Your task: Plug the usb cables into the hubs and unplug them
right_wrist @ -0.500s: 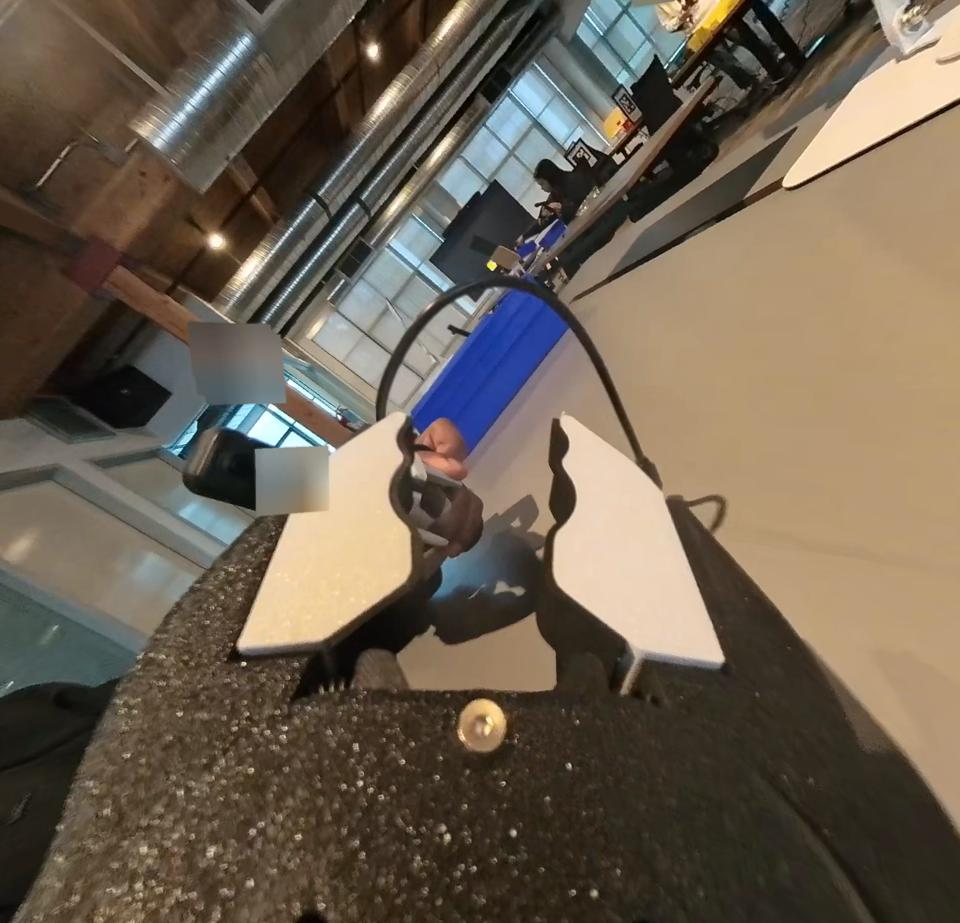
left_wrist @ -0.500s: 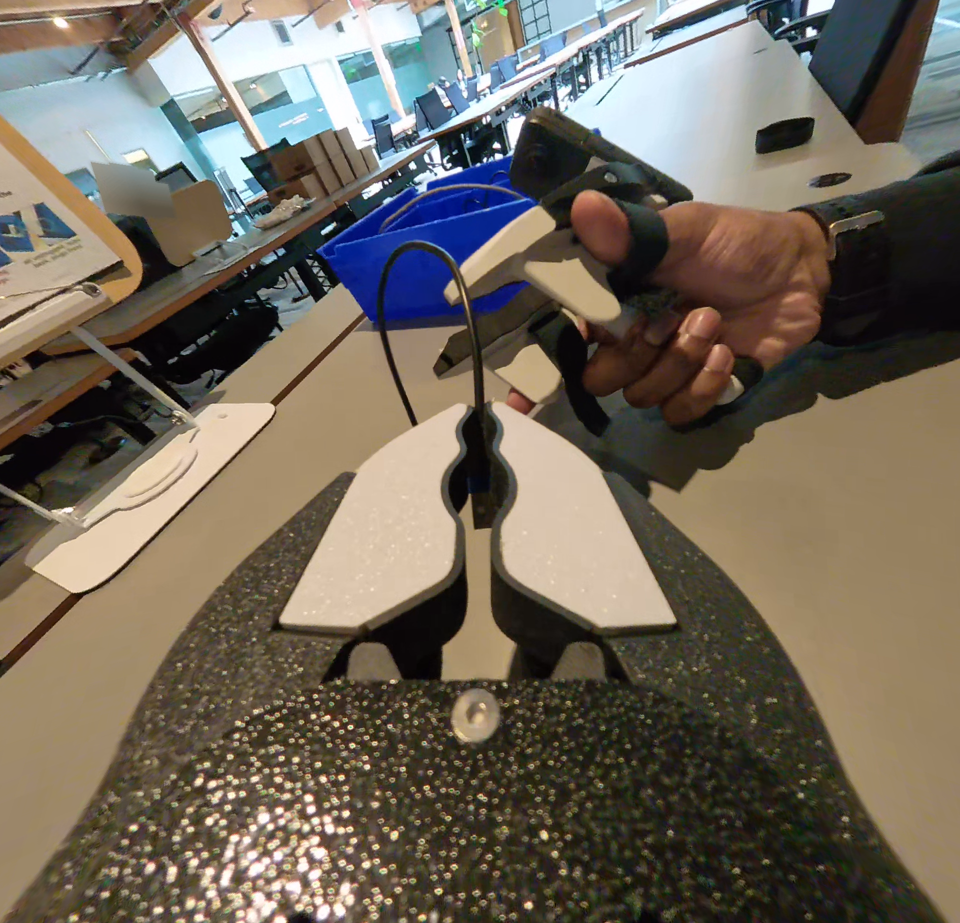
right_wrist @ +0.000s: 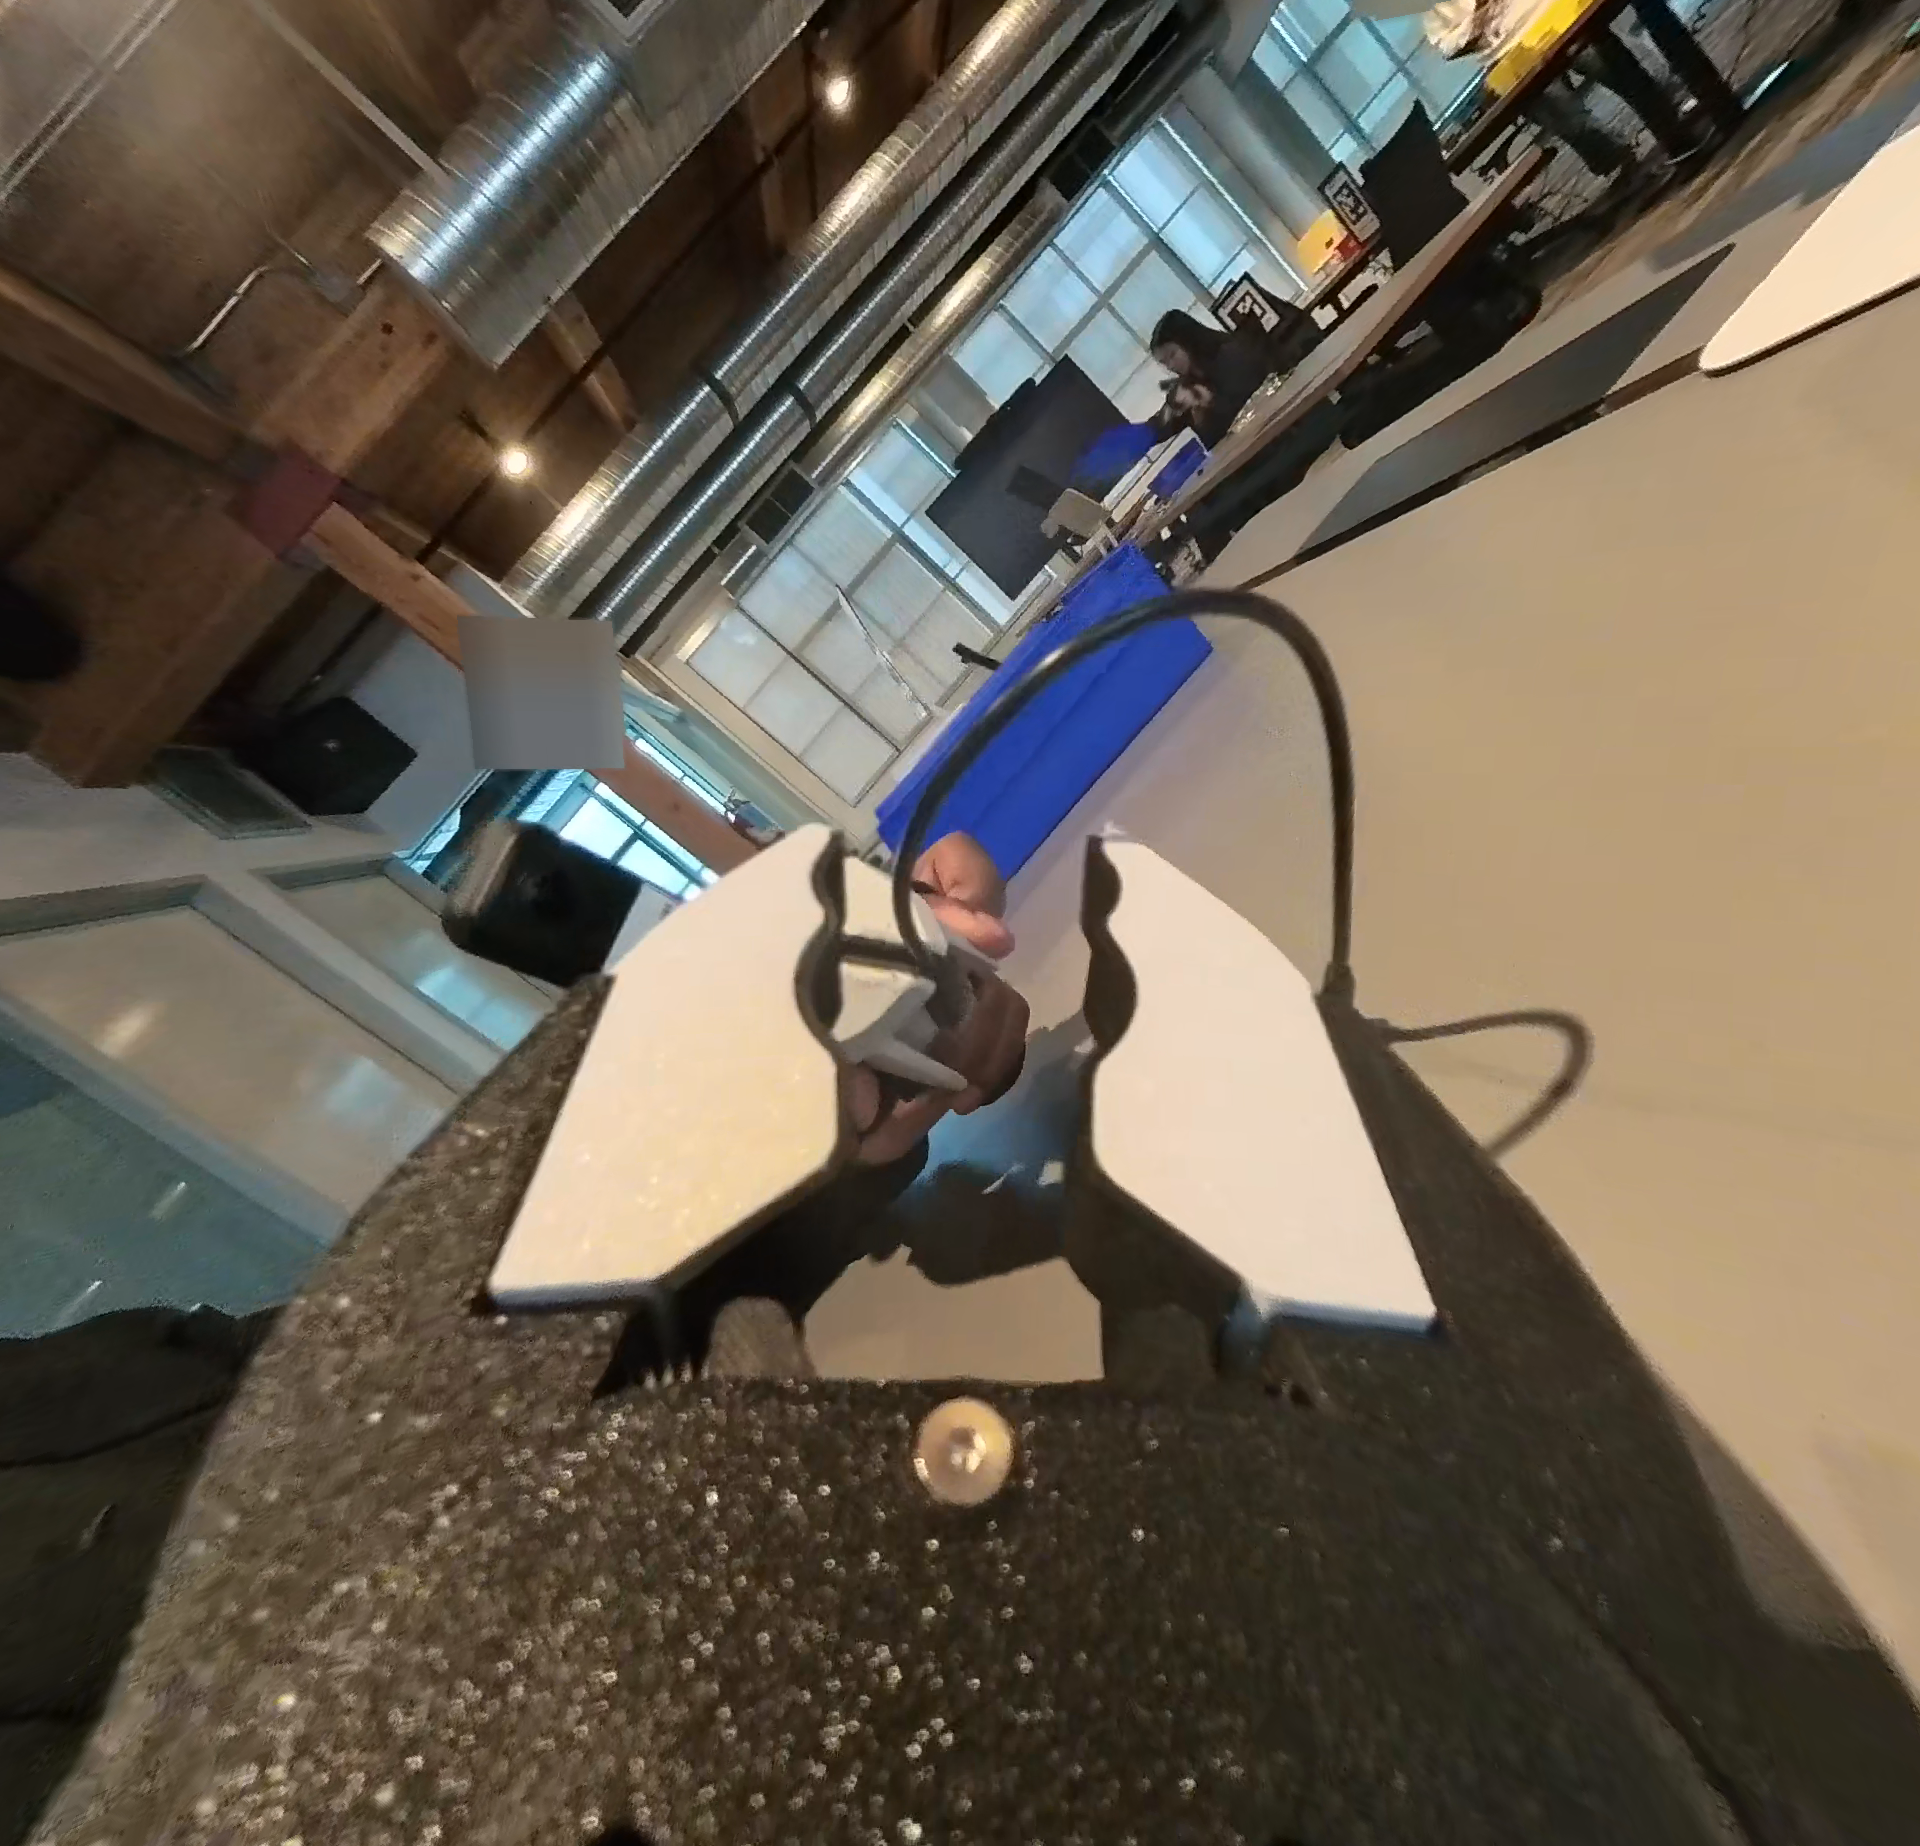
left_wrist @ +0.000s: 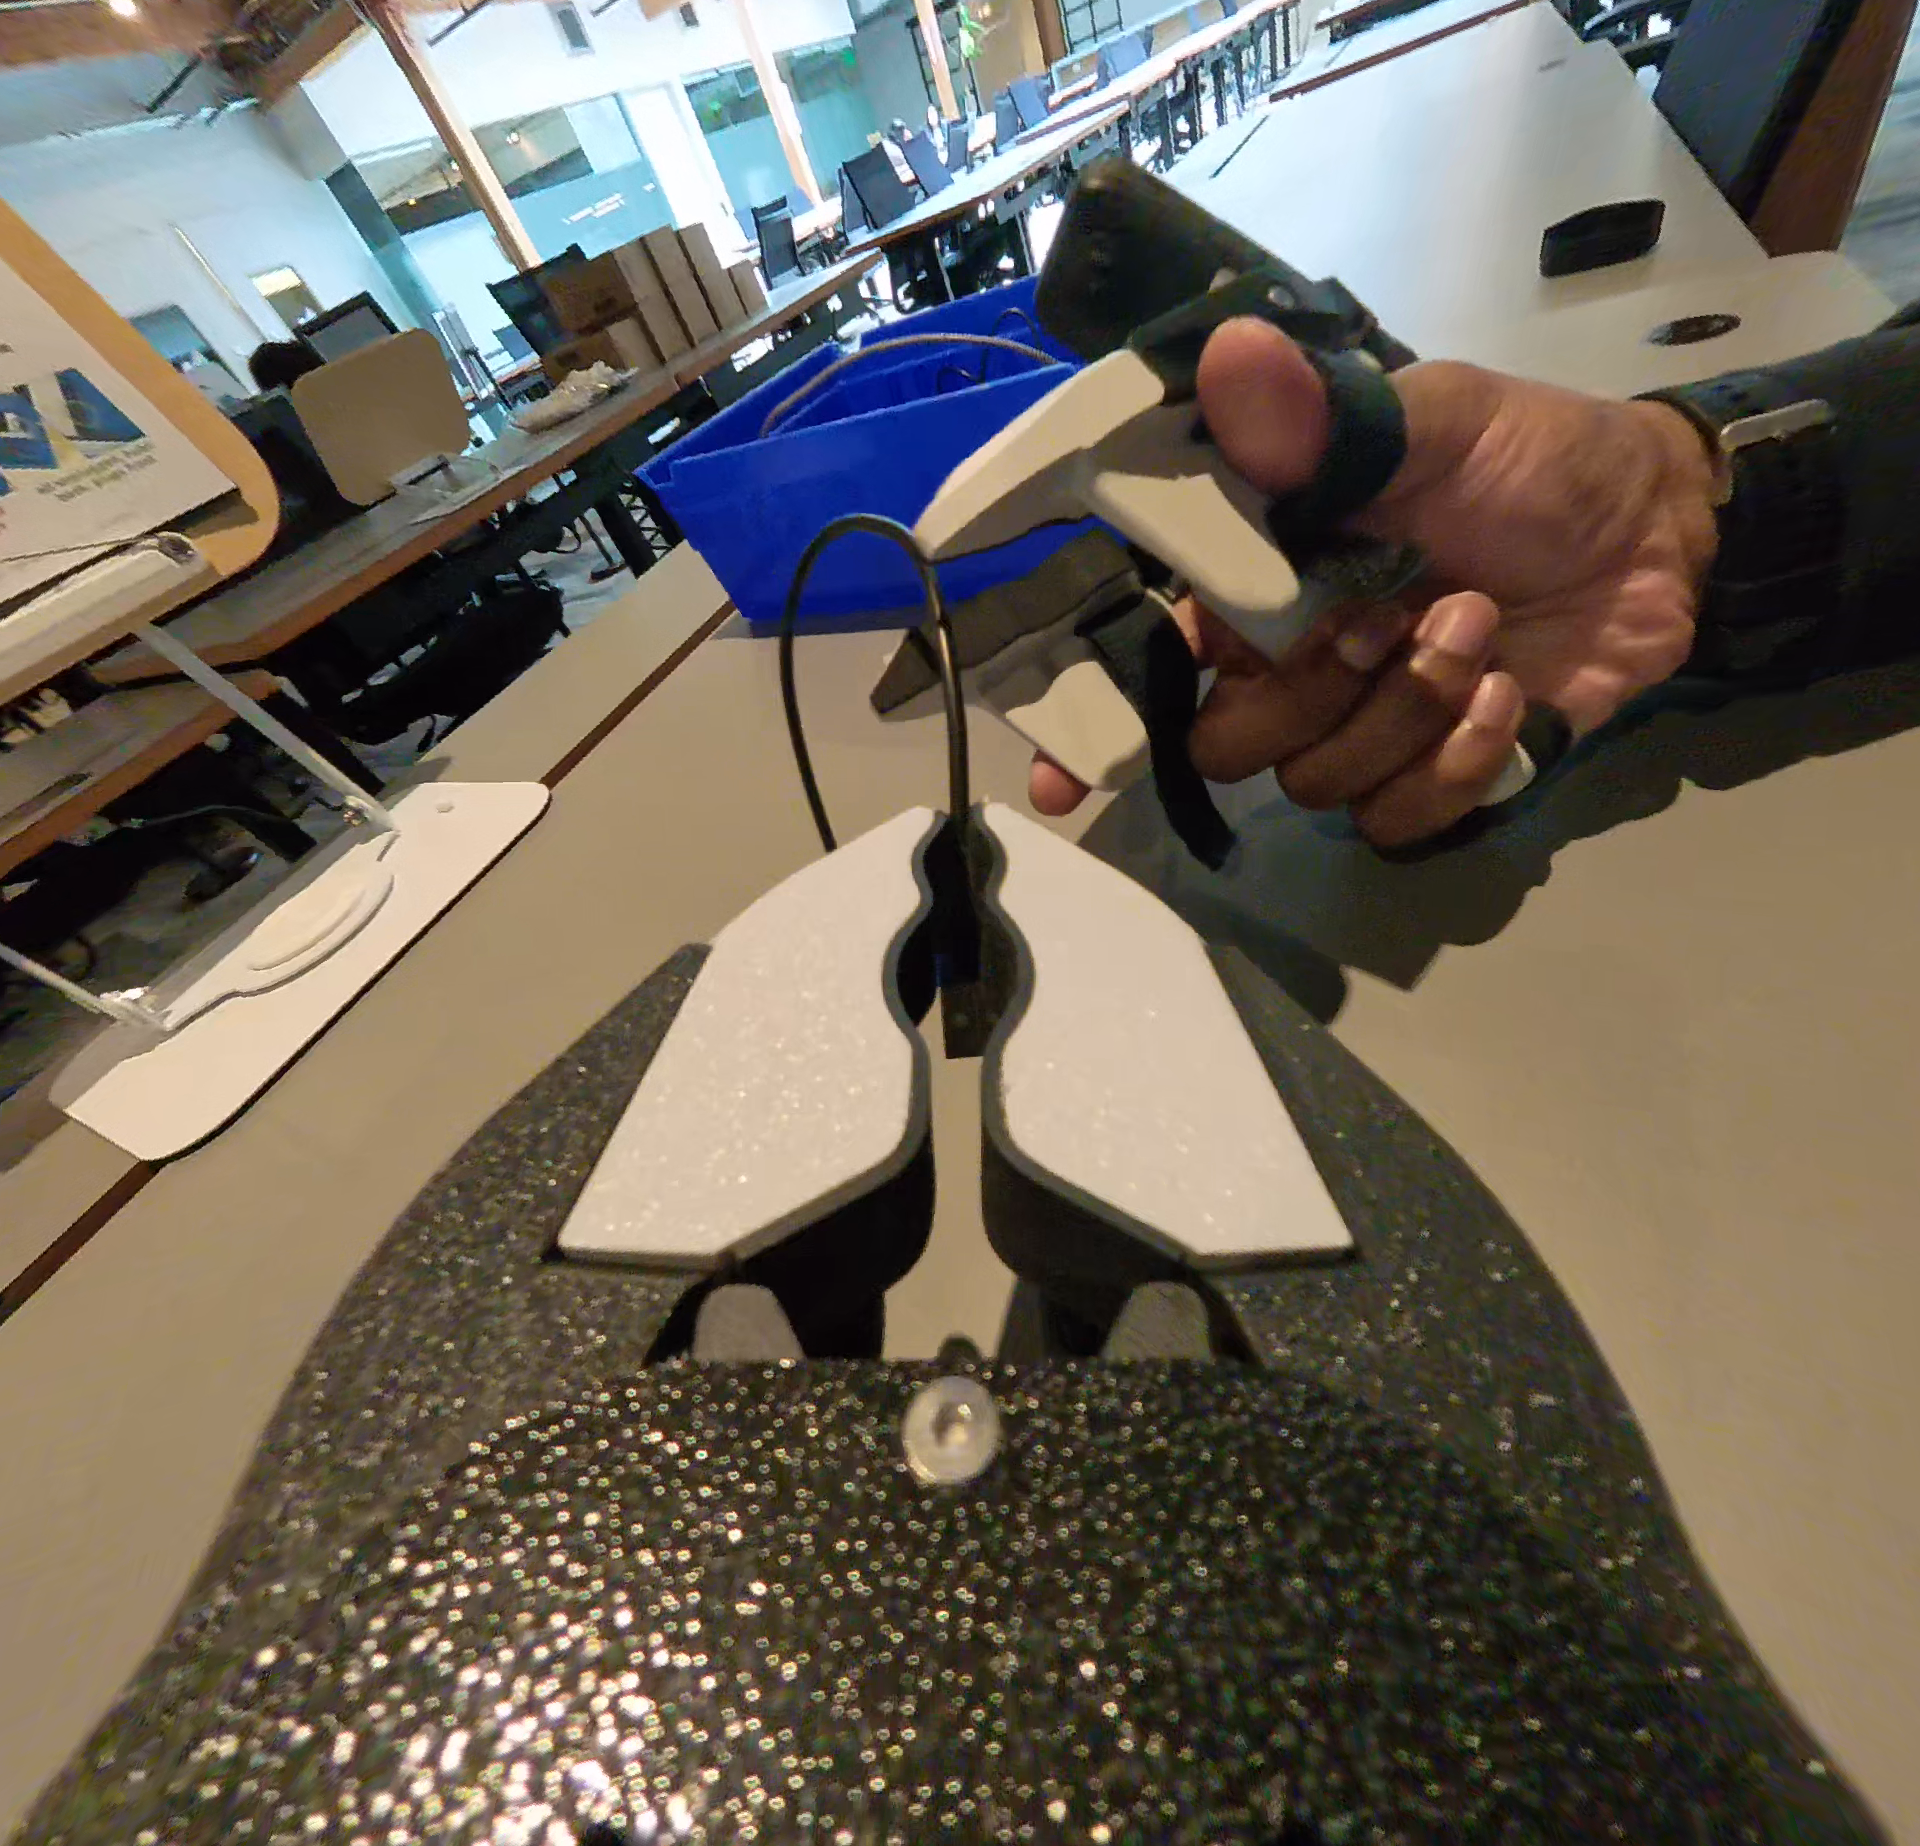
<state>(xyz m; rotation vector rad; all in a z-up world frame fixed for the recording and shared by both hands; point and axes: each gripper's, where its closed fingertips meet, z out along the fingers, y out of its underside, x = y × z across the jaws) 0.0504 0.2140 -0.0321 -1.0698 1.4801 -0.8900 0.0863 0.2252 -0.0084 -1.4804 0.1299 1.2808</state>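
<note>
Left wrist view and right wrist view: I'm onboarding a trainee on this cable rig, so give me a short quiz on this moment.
1. True or false: the left gripper has its jaws shut on the USB plug.
2. How do the right gripper's jaws stand: A open, B shut on the cable, C shut on a hub?
3. What colour is the bin on the table beyond the black cable?

Key: 1 true. 2 A. 3 blue.
</note>
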